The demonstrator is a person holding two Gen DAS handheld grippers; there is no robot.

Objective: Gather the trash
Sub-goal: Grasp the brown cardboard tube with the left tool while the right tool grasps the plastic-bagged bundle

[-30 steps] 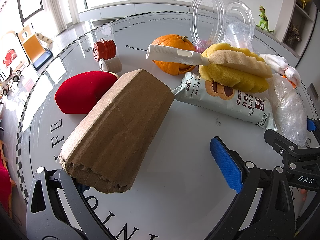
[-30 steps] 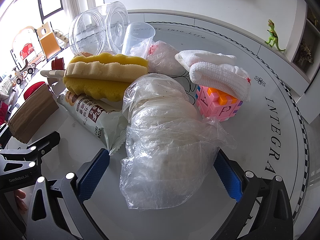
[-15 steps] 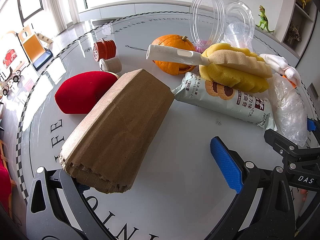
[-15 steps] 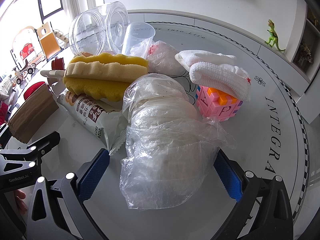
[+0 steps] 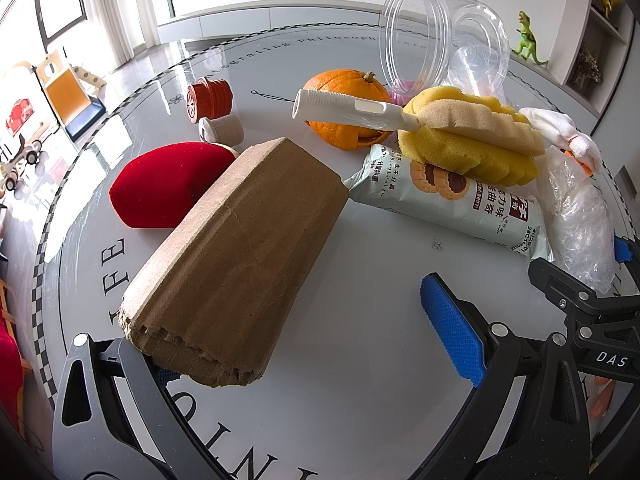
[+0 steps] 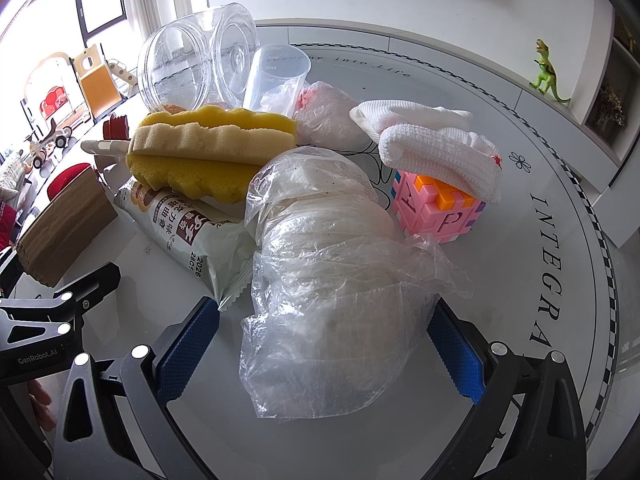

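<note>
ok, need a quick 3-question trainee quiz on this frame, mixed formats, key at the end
1. True or false: the right claw is wide open around the crumpled clear plastic bag.
2. What lies on the pink plastic block cube? A) white knitted cloth B) an orange C) a red pouch
3. Fill in: the torn brown cardboard piece sits between the fingers of the ___ claw.

Key: 1 true; 2 A; 3 left

One cardboard piece point(image 5: 236, 256), one biscuit packet point(image 5: 452, 200), two plastic bags point(image 6: 336, 280), one orange point(image 5: 344, 92)
</note>
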